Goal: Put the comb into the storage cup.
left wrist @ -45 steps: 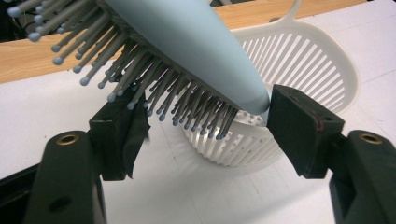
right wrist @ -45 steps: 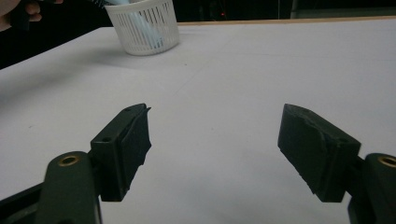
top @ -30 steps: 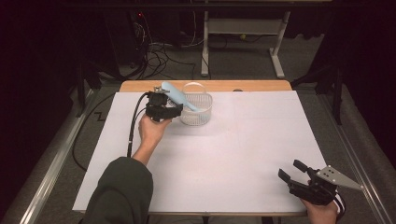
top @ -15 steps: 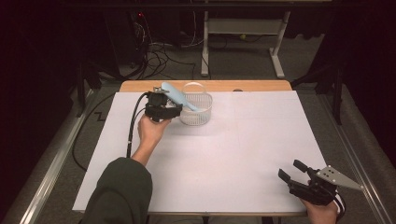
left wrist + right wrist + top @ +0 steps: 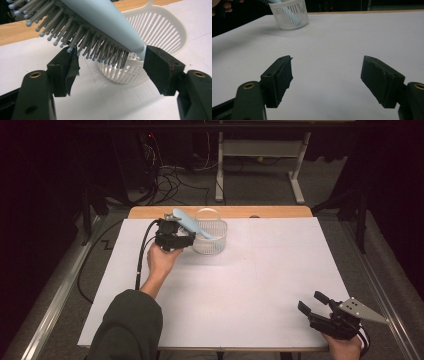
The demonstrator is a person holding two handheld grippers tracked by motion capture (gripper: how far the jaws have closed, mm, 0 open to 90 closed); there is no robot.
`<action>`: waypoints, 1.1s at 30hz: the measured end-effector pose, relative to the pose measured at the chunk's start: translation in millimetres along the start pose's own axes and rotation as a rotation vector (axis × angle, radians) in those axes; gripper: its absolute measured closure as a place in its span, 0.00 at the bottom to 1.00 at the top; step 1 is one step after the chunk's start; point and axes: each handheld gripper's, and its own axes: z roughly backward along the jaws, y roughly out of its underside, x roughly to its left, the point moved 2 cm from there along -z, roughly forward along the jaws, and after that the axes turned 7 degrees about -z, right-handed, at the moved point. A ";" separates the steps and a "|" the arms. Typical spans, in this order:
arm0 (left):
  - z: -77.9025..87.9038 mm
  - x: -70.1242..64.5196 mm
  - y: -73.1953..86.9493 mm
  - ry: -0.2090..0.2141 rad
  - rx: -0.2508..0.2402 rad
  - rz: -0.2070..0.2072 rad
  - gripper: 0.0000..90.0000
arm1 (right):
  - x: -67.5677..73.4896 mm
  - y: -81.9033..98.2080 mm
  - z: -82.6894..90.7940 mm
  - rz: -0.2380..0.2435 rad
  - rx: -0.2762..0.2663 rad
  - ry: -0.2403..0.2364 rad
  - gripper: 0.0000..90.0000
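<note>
High view: left claw (image 5: 186, 239) sits in the upper left of the frame, just beside a white slatted basket (image 5: 210, 237) on the white tabletop (image 5: 250, 285). A pale blue hairbrush (image 5: 186, 223) leans with its handle end down in the basket and its head up and out to the left over the claw, apparently so the handle goes in first. Right claw (image 5: 314, 306) rests at the lower right of the frame, well apart from the basket, jaws apart and holding nothing; it looks parked while the other hand works.

Left gripper view: the brush (image 5: 100, 22) crosses the upper half of the frame, bristles facing down. Its thin handle tip touches the right jaw's upper corner; the left jaw stands below the bristle tips. The jaws have just been opening, with the brush between them, and they stand apart, so I judge the brush is being let go into the basket (image 5: 160, 35) behind.

Right gripper view: jaws wide apart over bare tabletop (image 5: 332, 45). The basket (image 5: 289, 13) stands in the upper left of the frame, blue handle faintly visible through its slats.
</note>
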 end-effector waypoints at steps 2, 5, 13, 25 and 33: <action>2.2 -0.2 1.1 0.000 -0.007 -0.002 0.33 | 0.2 0.0 0.2 0.000 -0.001 0.001 0.29; 4.4 0.7 2.2 -0.001 -0.008 -0.002 0.33 | 0.1 0.0 0.0 0.001 0.000 0.000 0.29; 10.2 -0.4 3.9 0.007 -0.023 -0.001 0.33 | 0.2 0.0 0.0 0.002 0.001 0.001 0.29; 23.6 -2.3 11.9 0.001 -0.051 -0.021 0.34 | 0.6 -0.2 0.5 0.000 -0.001 0.005 0.29; 31.1 -2.5 15.3 0.007 -0.064 -0.026 0.34 | 0.1 -0.1 0.6 -0.005 -0.003 0.001 0.29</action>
